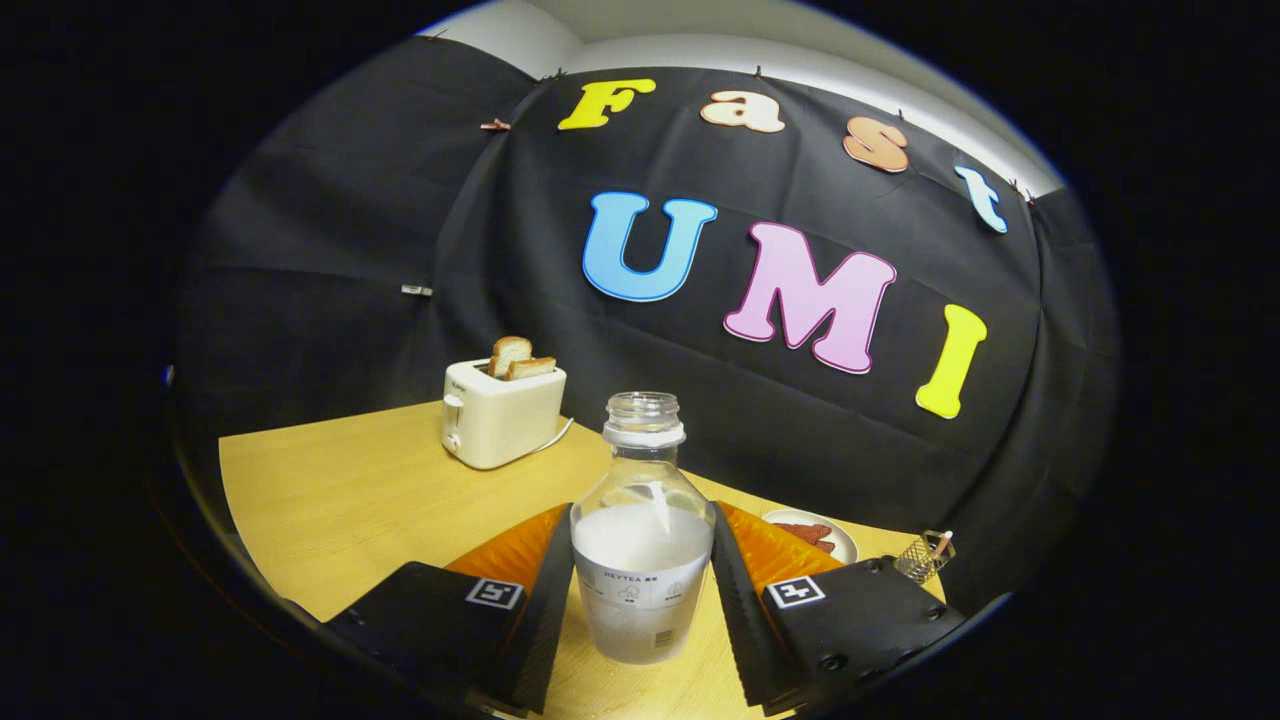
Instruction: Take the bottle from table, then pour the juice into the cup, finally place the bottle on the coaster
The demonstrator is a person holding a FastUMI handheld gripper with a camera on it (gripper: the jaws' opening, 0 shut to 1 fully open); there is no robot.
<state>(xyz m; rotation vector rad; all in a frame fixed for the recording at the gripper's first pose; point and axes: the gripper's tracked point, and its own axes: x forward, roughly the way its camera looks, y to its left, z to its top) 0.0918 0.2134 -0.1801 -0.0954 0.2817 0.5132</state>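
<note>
Gripper view puts the bottle [642, 540] upright on the table [350, 500], in front of the toaster [500, 412]. Our gripper [642, 600] clamps its lower body; we should lift straight, keeping the uncapped mouth level.

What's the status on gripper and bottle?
Gripper shut on bottle, upright on table. Bottle uncapped, part full. Toaster and plate beyond, clear of it.

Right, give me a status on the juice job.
Done: nothing yet looks finished. In hand: the gripper has closed on the uncapped bottle, both fingers against its sides, its base apparently on the table, pale liquid inside. Left: lifting it, pouring into the cup, setting it on the coaster.
</note>
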